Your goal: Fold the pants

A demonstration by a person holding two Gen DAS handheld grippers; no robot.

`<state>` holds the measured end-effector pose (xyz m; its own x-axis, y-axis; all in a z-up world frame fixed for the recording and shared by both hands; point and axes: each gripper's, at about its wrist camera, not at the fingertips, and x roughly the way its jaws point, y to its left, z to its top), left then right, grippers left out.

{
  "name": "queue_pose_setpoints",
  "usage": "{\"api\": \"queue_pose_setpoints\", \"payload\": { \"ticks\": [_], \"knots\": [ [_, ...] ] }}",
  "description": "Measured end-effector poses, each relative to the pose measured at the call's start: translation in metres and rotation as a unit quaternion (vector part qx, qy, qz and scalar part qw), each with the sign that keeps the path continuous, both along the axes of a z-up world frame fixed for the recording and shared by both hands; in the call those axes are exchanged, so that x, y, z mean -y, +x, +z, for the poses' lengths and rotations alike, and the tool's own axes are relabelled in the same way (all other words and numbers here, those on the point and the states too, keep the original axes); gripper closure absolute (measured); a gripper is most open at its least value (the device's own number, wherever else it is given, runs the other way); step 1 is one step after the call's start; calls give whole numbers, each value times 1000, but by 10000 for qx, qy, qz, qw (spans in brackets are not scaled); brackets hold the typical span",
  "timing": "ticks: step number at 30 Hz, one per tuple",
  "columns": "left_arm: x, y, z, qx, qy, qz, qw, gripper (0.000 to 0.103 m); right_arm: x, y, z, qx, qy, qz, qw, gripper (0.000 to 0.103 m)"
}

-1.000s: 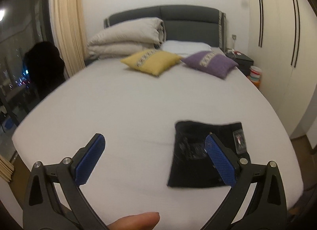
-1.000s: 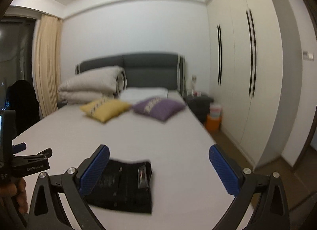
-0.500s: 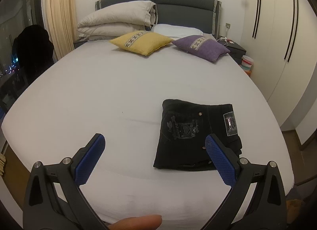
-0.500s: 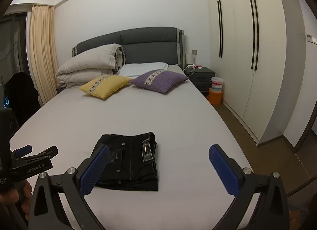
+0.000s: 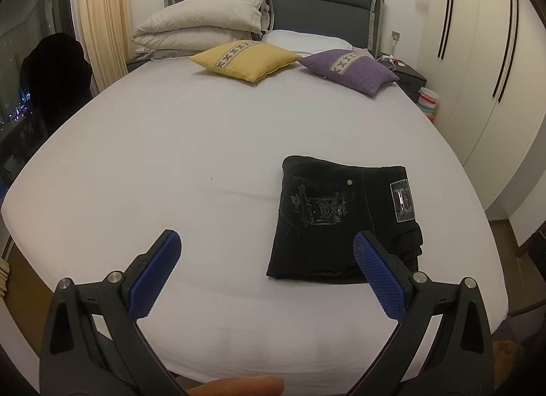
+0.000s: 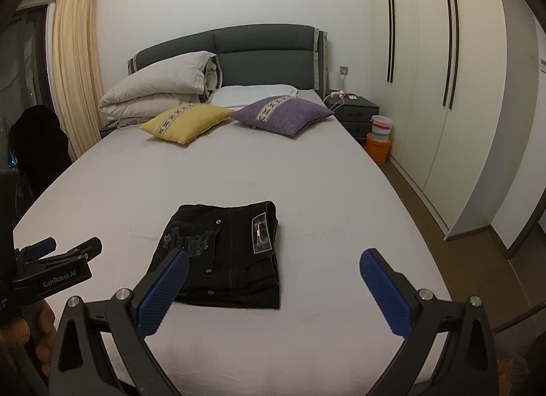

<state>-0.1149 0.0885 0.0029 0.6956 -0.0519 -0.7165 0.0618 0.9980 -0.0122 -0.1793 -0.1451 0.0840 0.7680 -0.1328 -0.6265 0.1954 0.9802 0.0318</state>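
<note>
A: Since the pants [image 6: 223, 256] sit as a compact black square on the bed [image 6: 307, 171], near the foot edge and toward the wardrobe side, I judge the fold done. Patch and pocket embroidery face up, edges roughly aligned, a bit of bulk at the right edge.

B: Grippers?

A: Left gripper [image 5: 268, 275] has its fingers spread wide, nothing between them, hanging above the sheet to the left of the pants. Right gripper [image 6: 274, 288] is likewise spread and empty, its left pad overlapping the near corner of the pants in view only; I can't tell contact, looks clear.

B: What changed over the last second?

A: Both cameras have lifted and pulled back toward the foot of the bed. The pants were blurred and low in frame a second ago; now they're sharp and fully visible. Bundle shape is unchanged across frames.

B: Meaning?

A: Looks like retreat after release. Nothing left but maybe flattening that right edge. Yellow cushion [image 6: 186, 121] and purple cushion [image 6: 283, 114] are well apart, no interference.
</note>
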Motion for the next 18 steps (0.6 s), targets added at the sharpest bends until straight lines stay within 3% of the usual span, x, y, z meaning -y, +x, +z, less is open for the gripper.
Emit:
{"api": "queue_pose_setpoints", "payload": {
  "ticks": [18],
  "knots": [
    [4,0,-5,-50,54,-45,10000,0,-2,3,-8,-192,37,22,9998,0]
  ]
}}
